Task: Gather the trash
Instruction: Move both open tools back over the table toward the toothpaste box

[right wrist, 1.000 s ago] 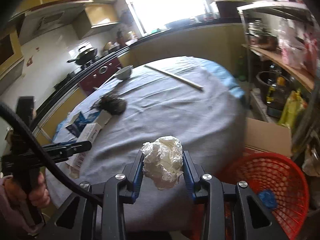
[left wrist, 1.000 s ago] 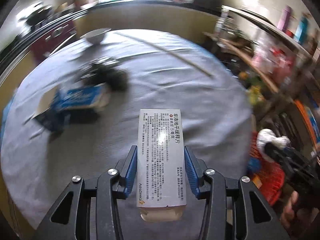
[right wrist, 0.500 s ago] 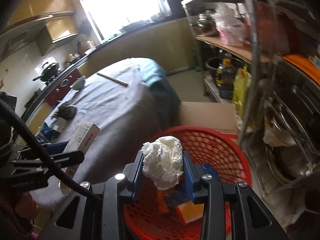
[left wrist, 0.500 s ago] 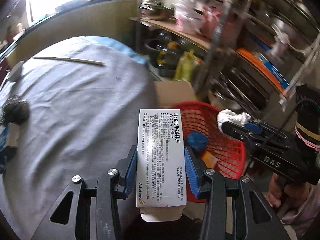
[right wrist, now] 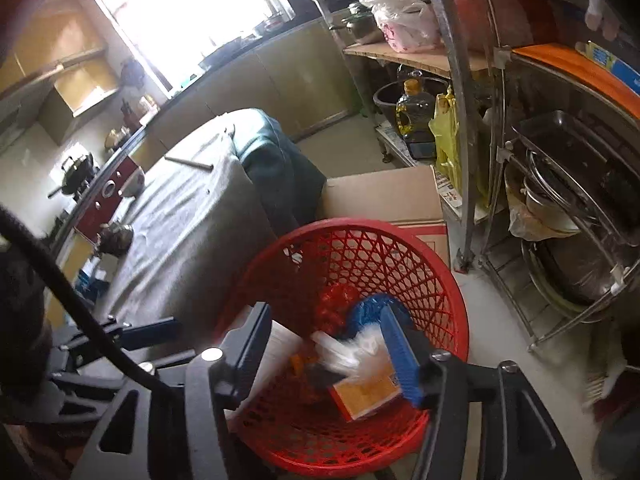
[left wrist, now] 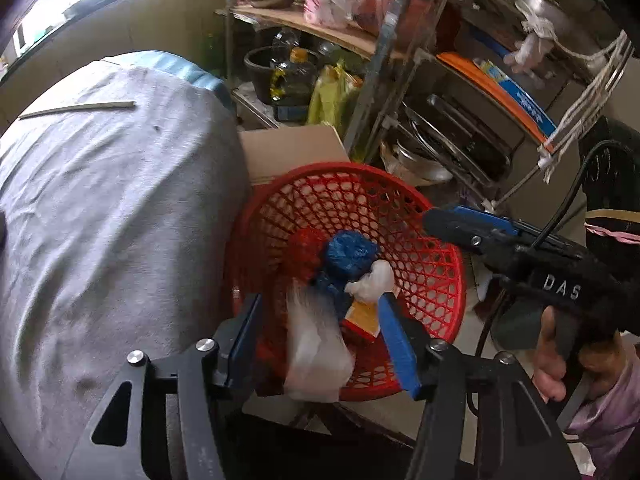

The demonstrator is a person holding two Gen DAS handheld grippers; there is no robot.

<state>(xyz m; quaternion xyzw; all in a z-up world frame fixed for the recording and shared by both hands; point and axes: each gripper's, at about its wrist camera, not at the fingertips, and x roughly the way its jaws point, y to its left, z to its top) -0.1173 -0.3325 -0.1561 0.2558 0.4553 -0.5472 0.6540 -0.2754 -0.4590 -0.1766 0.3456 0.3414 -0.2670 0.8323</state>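
Observation:
A red mesh basket (left wrist: pixel 436 240) (right wrist: pixel 400 256) stands on the floor beside the table. My left gripper (left wrist: pixel 320 344) is open above it, and the white medicine box (left wrist: pixel 316 356) is a blur falling between the jaws. My right gripper (right wrist: pixel 324 352) is also open over the basket, and the crumpled white tissue (right wrist: pixel 352 354) is blurred, dropping inside; it also shows in the left wrist view (left wrist: pixel 372 280). A blue wad (left wrist: pixel 348 256) and an orange box (right wrist: pixel 366 394) lie in the basket.
The grey-clothed round table (left wrist: pixel 100 220) is left of the basket, with a chopstick (left wrist: pixel 76 109) and dark scraps (right wrist: pixel 116 236) on it. A cardboard box (right wrist: pixel 384 200) sits behind the basket. A metal rack (right wrist: pixel 560 184) full of pots stands right.
Both grippers have swung from the table to over the red basket and opened. The medicine box and the tissue have left the jaws and are falling into the basket.

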